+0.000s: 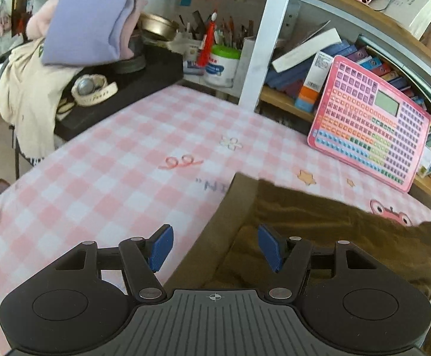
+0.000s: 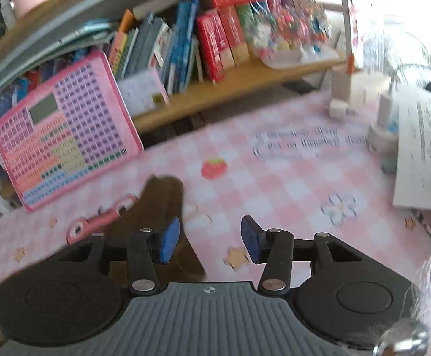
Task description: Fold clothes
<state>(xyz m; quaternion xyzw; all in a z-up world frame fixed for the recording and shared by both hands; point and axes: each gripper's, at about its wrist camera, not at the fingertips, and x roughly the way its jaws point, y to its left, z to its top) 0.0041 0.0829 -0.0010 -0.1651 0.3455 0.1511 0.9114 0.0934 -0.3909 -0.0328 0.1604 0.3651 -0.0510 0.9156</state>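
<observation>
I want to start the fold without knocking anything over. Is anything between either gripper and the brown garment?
Nothing visible blocks either one. The left gripper is open right over the brown garment, its edge between the fingers. The right gripper is open at the garment's corner, only pink checked tablecloth ahead. The pink keyboard toy leans behind, clear.

My left gripper [image 1: 215,247] has its jaws spread wide, blue pads [image 1: 161,247] facing each other at nine and three o'clock with nothing between them. My right gripper [image 2: 211,238] is the same: jaws parted, pads [image 2: 169,240] bare, pointing toward twelve.
</observation>
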